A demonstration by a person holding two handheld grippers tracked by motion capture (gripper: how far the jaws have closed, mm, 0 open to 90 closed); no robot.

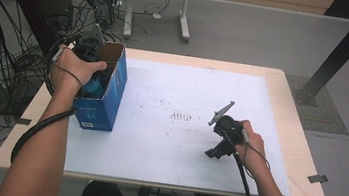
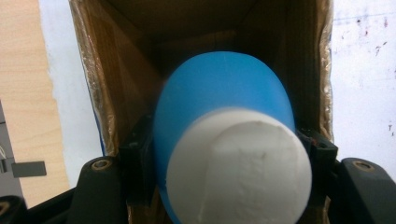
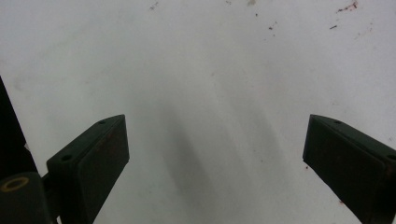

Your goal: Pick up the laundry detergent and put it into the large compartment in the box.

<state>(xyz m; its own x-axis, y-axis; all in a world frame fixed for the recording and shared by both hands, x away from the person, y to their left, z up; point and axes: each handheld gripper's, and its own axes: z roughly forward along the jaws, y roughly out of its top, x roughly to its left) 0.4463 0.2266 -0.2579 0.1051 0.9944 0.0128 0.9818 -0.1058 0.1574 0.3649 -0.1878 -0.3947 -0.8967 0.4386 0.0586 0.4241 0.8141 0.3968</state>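
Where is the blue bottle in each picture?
High view: the bottle is at the left, inside the open box, under the left hand.
Left gripper view: it sits in the middle, white cap toward the camera, between the left gripper fingers.
Right gripper view: not in it.
Shared landmark: the box's brown inside walls around the bottle, seen from the high and left gripper views.

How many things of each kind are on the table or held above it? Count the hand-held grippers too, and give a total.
Blue cardboard box, open at the top: 1
Blue bottle with a white cap, held in the box opening: 1
White mat on the table: 1
Hand-held grippers: 2, the left hand-held gripper and the right hand-held gripper
Total: 5
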